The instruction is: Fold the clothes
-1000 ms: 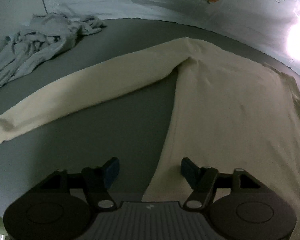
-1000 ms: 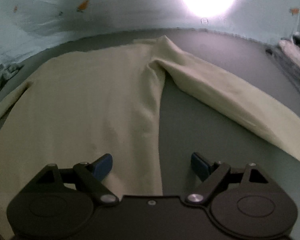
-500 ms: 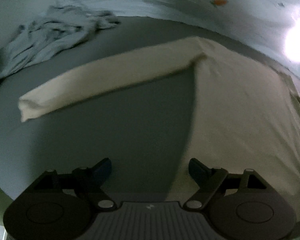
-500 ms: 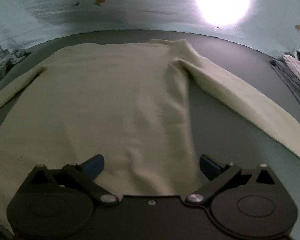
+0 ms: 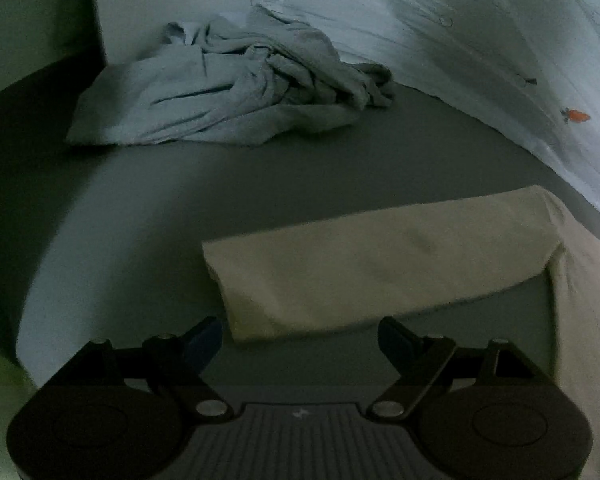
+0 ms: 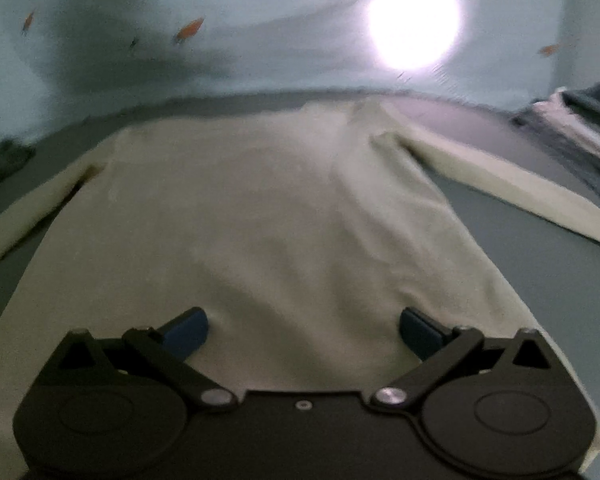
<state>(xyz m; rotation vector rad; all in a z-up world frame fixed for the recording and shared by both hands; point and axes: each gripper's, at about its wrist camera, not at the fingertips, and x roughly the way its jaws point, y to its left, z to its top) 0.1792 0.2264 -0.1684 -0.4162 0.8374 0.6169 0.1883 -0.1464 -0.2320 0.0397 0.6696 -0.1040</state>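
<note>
Plainly, the dark grey bed surface (image 5: 300, 176) carries everything, with a pale blue sheet printed with small orange carrots (image 5: 480, 60) rising along its far edge. Spread flat across it, front of body up and both arms thrown wide, lies the cream long-sleeved knit top (image 6: 260, 220); no part of it is folded over yet as it lies. Its right sleeve (image 6: 512, 188) runs off toward a dark stack of cloth (image 6: 580, 128) at the side, and its left sleeve (image 5: 360, 268) stretches out flat, cuff end nearest the left tongs. Well apart, in the far corner, sits a crumpled light blue garment (image 5: 228, 88), not in play.

The right gripper (image 6: 302, 330) hangs low over the hem end of the body, jaws spread wide and holding nothing. The left gripper (image 5: 300, 338) hovers just short of the cuff, likewise parted and empty.

As I judge it, the sleeve fold is the work at hand. Done well, the left tongs would drop onto the cuff squarely, take both layers at the very end, and lift only enough to clear the bed. Carry it across the chest in one straight sweep, so the crease falls at the shoulder seam. The knit looks soft and will drag and bunch if pulled along the surface.
</note>
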